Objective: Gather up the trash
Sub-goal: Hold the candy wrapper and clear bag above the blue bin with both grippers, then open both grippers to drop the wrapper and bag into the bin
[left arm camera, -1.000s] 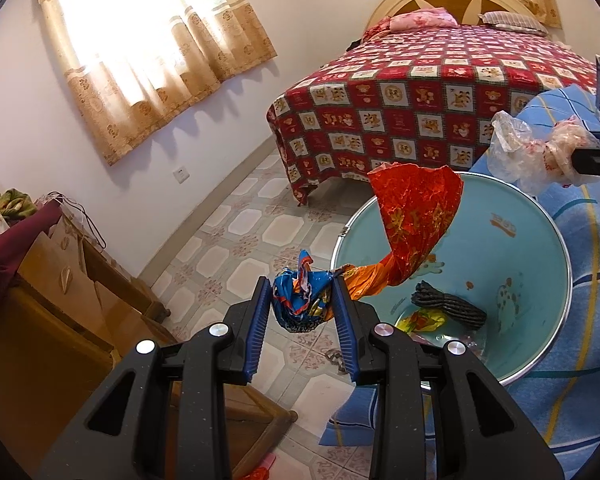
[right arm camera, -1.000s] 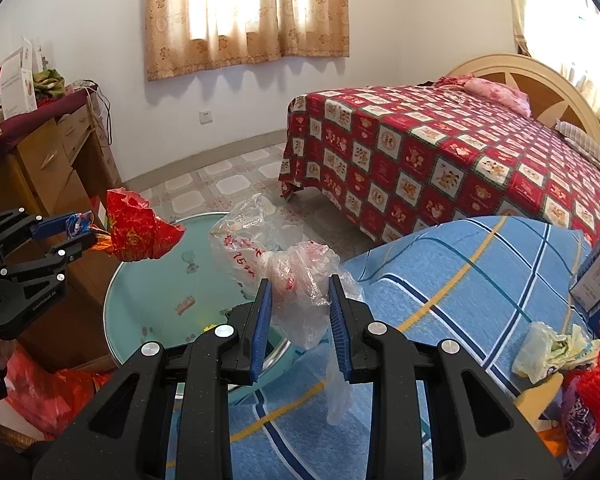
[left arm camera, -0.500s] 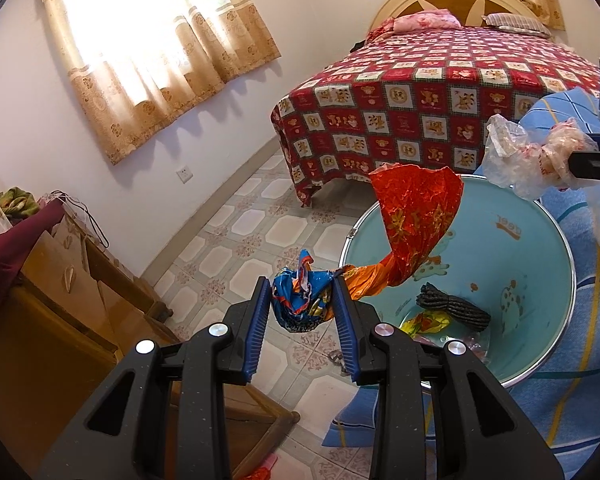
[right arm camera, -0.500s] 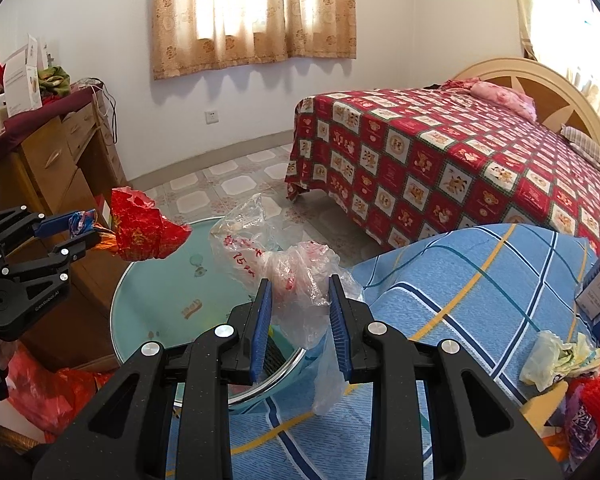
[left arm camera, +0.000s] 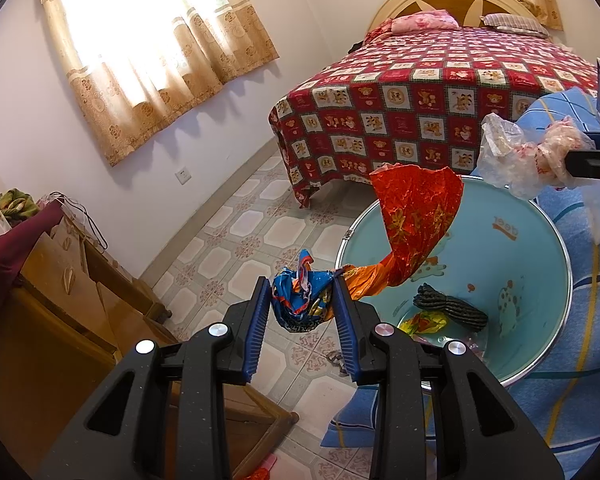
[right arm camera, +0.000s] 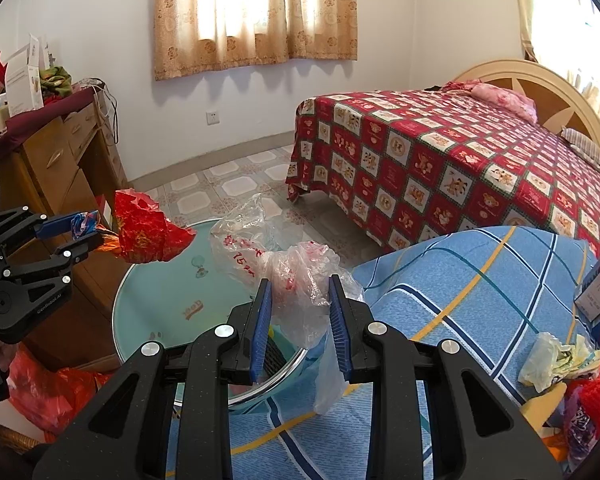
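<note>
While both grippers hang over the basin (left arm camera: 540,264) at frame centre: left gripper (left arm camera: 302,300) clamps a foil wrapper (left arm camera: 416,216), red end trailing above the rim | right gripper (right arm camera: 300,308) pinches a clear bag (right arm camera: 268,256), tail drooping | basin rests on a blue sheet (right arm camera: 480,280); black bundle (left arm camera: 448,308) lies inside

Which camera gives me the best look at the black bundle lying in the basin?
The left wrist view. It looks down into the basin, and the black bundle lies in plain sight on the bottom beside a yellow wrapper. In the right wrist view the right gripper and its clear plastic bag cover that part of the basin.
</note>
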{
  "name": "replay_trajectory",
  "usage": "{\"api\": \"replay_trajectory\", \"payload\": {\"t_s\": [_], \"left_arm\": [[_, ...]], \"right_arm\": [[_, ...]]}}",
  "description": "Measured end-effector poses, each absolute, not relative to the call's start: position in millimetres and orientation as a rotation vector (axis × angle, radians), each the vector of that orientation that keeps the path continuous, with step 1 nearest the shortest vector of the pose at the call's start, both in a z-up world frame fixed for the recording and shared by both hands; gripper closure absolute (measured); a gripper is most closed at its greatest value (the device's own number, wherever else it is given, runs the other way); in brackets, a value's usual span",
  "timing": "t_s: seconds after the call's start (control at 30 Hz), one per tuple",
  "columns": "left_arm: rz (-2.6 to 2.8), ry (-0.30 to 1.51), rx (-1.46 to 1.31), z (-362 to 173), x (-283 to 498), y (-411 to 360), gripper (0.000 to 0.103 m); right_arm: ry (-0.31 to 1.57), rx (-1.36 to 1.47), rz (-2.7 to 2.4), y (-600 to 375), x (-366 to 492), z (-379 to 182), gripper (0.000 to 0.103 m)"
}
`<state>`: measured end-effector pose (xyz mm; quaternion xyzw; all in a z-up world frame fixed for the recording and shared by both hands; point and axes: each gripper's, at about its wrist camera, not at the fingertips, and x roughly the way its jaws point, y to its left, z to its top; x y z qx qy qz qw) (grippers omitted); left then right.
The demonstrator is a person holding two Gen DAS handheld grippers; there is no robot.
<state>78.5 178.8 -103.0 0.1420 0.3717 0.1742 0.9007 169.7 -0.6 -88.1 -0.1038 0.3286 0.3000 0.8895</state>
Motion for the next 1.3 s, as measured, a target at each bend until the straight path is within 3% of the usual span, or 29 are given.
{"api": "replay_trajectory", "payload": {"t_s": [1.17,1.27,1.3], "left_arm": [[0.312,0.769,0.298,-101,79,164,0.069],[0.305,0.765,0.286,-101,79,164,0.062],[0.300,0.763,0.281,-101,79,163,0.055]], "right_arm": [[0.673,-0.218,0.643,14,167,-79,0.074],[0.673,-0.208,0.654,14,168,-80,0.069],[0.674,-0.203,0.658,14,168,-81,0.062]]}}
